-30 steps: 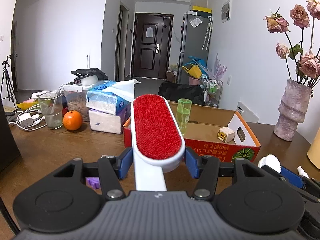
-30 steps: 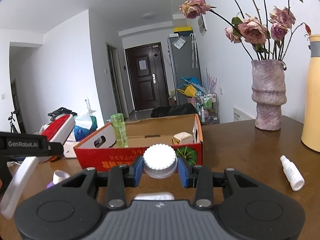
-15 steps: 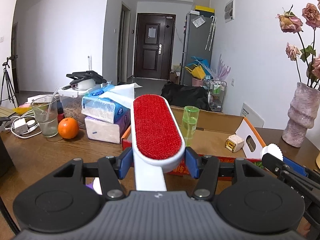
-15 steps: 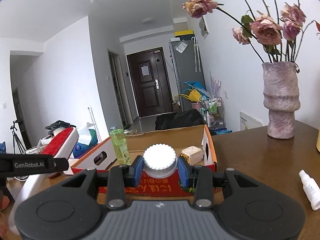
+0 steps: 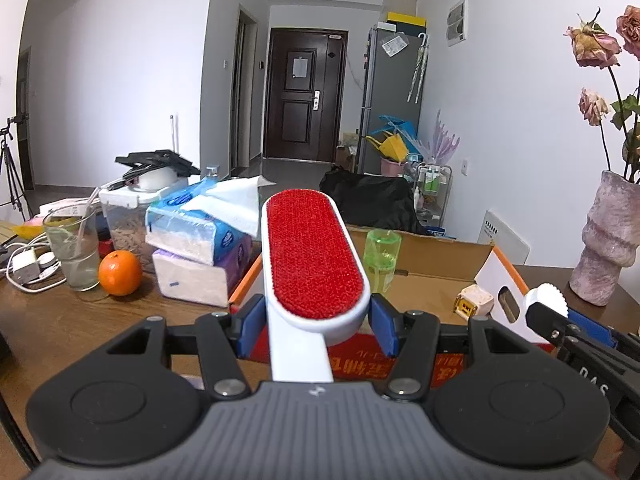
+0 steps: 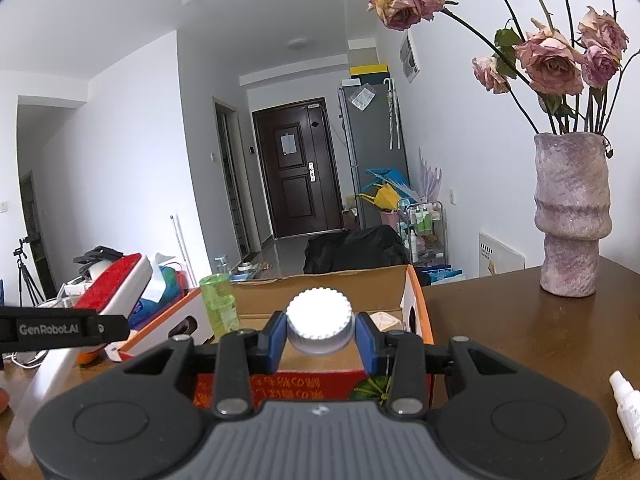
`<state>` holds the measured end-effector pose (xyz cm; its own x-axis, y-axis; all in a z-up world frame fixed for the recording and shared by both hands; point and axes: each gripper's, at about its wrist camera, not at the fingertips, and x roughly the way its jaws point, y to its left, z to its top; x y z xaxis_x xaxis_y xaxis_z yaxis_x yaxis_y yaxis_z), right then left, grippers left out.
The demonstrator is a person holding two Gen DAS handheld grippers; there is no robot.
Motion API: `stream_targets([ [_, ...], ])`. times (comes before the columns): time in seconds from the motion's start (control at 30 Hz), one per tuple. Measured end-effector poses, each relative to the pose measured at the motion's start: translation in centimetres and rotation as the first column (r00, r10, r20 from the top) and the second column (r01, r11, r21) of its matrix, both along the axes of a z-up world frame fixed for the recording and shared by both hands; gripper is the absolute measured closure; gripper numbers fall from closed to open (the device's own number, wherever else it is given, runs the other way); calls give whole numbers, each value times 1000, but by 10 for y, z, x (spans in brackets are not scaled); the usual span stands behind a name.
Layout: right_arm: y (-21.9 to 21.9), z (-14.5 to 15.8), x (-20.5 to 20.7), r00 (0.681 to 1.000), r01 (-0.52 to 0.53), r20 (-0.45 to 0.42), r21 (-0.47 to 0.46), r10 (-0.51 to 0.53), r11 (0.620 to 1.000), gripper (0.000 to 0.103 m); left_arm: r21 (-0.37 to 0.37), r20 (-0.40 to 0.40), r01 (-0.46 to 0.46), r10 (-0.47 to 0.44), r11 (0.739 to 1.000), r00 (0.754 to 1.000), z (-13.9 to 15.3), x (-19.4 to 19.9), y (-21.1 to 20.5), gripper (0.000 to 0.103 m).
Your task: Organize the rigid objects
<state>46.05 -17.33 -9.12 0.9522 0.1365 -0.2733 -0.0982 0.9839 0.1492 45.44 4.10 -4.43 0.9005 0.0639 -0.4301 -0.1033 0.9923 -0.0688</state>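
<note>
Cardboard box (image 5: 440, 248) on the worktop (image 5: 60, 320) holds a green bottle (image 5: 382, 258) and a small cream cube (image 5: 474, 300). Since a second ago both claws have come closer to it. Left claw (image 5: 316, 326) is clamped on a lint brush (image 5: 312, 256) — right claw (image 6: 320, 340) is clamped on a white ribbed cap (image 6: 320, 322), just before the box's front wall.

black gripper (image 5: 316, 326) bodies, blue pads, silver screws, white "genrobot.ai" lettering
</note>
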Motion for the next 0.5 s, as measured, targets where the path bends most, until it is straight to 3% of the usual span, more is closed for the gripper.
stream_targets([
  [0.5,0,4,52,1000,-12,-1,-5,12,1000,67,-5,26,24,-24,1000,999,6,57,-6,46],
])
